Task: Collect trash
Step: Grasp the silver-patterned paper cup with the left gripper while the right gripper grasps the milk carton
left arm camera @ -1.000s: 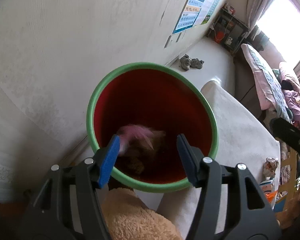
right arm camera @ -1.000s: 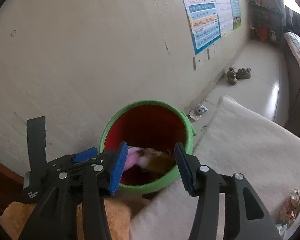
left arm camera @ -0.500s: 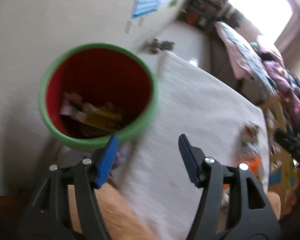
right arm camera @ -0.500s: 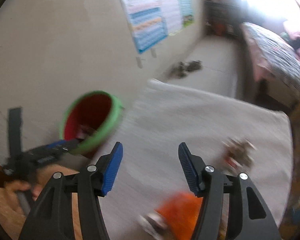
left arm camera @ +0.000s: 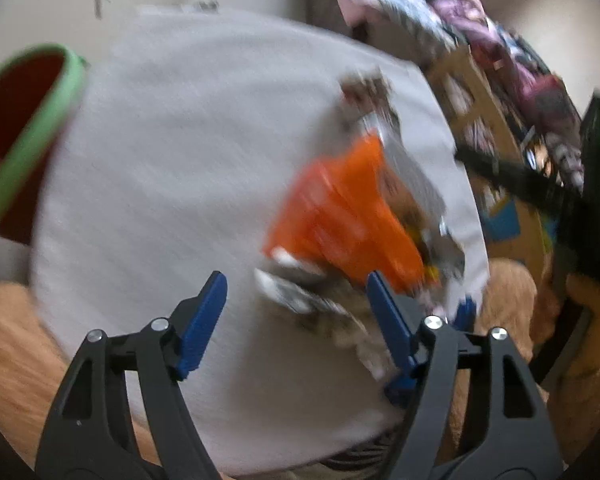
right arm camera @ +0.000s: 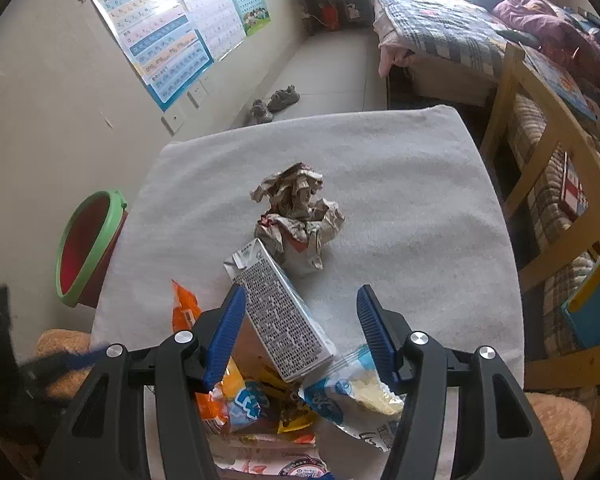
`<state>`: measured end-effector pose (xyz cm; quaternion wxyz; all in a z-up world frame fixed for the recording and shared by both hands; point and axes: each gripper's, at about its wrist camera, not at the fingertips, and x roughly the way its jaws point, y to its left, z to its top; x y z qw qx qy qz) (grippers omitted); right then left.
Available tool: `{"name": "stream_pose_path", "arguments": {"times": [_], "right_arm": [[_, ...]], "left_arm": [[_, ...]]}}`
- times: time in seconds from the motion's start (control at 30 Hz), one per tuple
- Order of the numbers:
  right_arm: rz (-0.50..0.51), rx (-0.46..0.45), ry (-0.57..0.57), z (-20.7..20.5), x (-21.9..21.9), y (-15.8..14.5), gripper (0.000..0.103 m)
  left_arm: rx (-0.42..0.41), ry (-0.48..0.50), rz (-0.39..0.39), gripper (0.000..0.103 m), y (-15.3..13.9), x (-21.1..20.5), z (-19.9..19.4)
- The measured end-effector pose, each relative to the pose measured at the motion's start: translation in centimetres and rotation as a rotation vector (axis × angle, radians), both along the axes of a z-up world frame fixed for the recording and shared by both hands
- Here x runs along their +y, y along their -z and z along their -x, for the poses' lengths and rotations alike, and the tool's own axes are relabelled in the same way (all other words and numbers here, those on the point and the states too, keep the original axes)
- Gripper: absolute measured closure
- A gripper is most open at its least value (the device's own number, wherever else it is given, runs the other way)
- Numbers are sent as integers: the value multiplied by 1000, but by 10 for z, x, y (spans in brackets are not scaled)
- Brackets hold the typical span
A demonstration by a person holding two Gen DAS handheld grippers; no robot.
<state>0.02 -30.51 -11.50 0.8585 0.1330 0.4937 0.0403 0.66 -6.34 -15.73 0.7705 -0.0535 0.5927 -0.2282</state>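
Observation:
In the right wrist view my right gripper (right arm camera: 300,328) is open above a pile of trash on the grey towel-covered table (right arm camera: 400,200). A grey printed carton (right arm camera: 280,312) lies below and between its fingers, untouched. Beyond it sits crumpled brown paper (right arm camera: 300,208); a blue-white bag (right arm camera: 352,400) and an orange wrapper (right arm camera: 184,308) lie nearer. The left wrist view is blurred. There my left gripper (left arm camera: 296,308) hangs over the orange wrapper (left arm camera: 340,216), its jaws opening with nothing pressed between them. The green-rimmed red bin (right arm camera: 88,248) stands off the table's left edge, and it also shows as the bin (left arm camera: 28,128).
A wooden chair (right arm camera: 548,168) and a bed (right arm camera: 460,28) stand to the right of the table. Posters (right arm camera: 160,40) hang on the wall and shoes (right arm camera: 276,102) lie on the floor beyond. Tan plush cushions (left arm camera: 8,340) sit at the near edge.
Both grippers have swung away from the bin, where a pink wrapper was dropping, to above the trash pile on the table. Both pairs of jaws stand wider.

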Motion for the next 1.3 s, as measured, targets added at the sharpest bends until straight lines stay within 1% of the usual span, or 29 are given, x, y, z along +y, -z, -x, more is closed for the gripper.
{"name": "stream_pose_path", "arguments": {"times": [0.1, 0.17, 0.2, 0.23, 0.33, 0.43, 0.53, 0.63, 0.77, 0.8, 0.83, 0.9, 1.0, 1.1, 1.17, 1.2, 1.23, 1.27, 1.3], "right_arm": [[2, 7, -19, -1, 8, 3, 47], [7, 13, -31, -2, 13, 5, 47], [15, 17, -39, -2, 15, 6, 47], [21, 21, -44, -2, 17, 7, 47], [24, 33, -48, -3, 18, 10, 47], [24, 46, -42, -4, 17, 13, 47], [31, 56, -40, -5, 16, 16, 47], [35, 70, -40, -7, 16, 20, 47], [35, 82, -46, -7, 18, 25, 47], [34, 83, -45, -7, 18, 25, 47], [33, 84, -43, -7, 17, 25, 47], [31, 86, -40, -7, 16, 26, 47], [31, 88, -41, -8, 18, 26, 47], [30, 89, -49, -7, 20, 27, 47], [30, 90, -57, -7, 22, 27, 47], [32, 89, -63, -6, 24, 27, 47], [34, 87, -67, -6, 26, 26, 47], [37, 85, -71, -6, 26, 25, 47], [37, 84, -71, -5, 26, 25, 47]], "left_arm": [[72, 17, -17, 34, 21, -13, 1], [95, 24, -20, 35, 29, -18, 0], [101, 25, -16, 44, 31, -19, 0], [113, 23, -9, 47, 35, -19, -1], [130, -4, 31, 47, 37, -10, -2], [111, -25, 24, 48, 32, 2, -5], [86, -70, 17, 48, 24, 21, -11], [66, -111, -12, 48, 20, 39, -19], [75, -167, -29, 47, 24, 59, -22], [82, -177, -22, 45, 24, 62, -23], [85, -186, -7, 39, 22, 65, -22], [79, -200, -6, 32, 20, 66, -19], [89, -216, 12, 32, 20, 65, -18], [123, -248, 27, 32, 27, 65, -21], [133, -237, 30, 32, 30, 60, -24], [134, -221, 16, 36, 32, 55, -24], [134, -212, 14, 43, 33, 52, -24], [133, -206, 24, 47, 33, 49, -23], [130, -204, 31, 49, 31, 48, -23]]}}
